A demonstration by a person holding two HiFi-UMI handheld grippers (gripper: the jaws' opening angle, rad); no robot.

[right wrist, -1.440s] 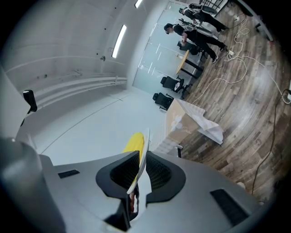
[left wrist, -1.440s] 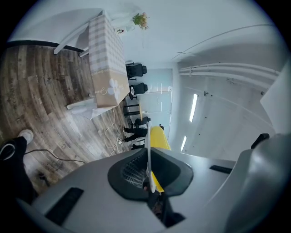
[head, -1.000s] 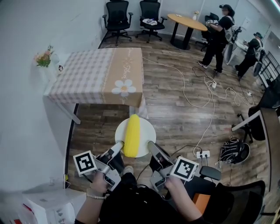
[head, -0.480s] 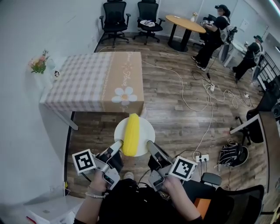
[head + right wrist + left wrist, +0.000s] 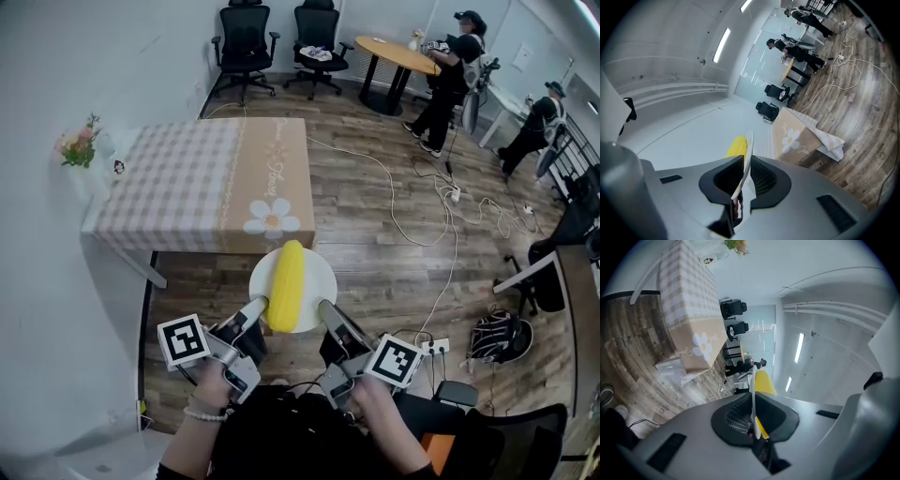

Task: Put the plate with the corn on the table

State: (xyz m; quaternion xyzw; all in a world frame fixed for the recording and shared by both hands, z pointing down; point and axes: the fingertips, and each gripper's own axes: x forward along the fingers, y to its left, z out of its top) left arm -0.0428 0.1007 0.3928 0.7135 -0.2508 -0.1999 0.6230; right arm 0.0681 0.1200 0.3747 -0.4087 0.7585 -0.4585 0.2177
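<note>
A white plate (image 5: pixel 320 272) carries a yellow corn cob (image 5: pixel 286 284) lying lengthwise, and it hangs level over the wood floor just in front of the table (image 5: pixel 187 187) with the checked cloth. My left gripper (image 5: pixel 254 313) is shut on the plate's near left rim. My right gripper (image 5: pixel 325 312) is shut on its near right rim. In the left gripper view the plate (image 5: pixel 753 385) stands edge-on between the pads of the left gripper (image 5: pixel 752 414), with the corn (image 5: pixel 764 382) beyond it. The right gripper view shows the right gripper (image 5: pixel 743 176) clamped on the plate (image 5: pixel 747 157), with the corn (image 5: pixel 736 146) behind it.
A vase of flowers (image 5: pixel 81 144) stands on the table's far left corner. White cables (image 5: pixel 422 202) and a power strip (image 5: pixel 432 346) lie on the floor at right, near a bag (image 5: pixel 494 328). Two office chairs (image 5: pixel 246 39), a round table (image 5: pixel 399 52) and two people (image 5: pixel 448 73) are at the back.
The plate with the corn has come a little closer to the table's near edge. Both grips look unchanged. The people at the back have shifted slightly.
</note>
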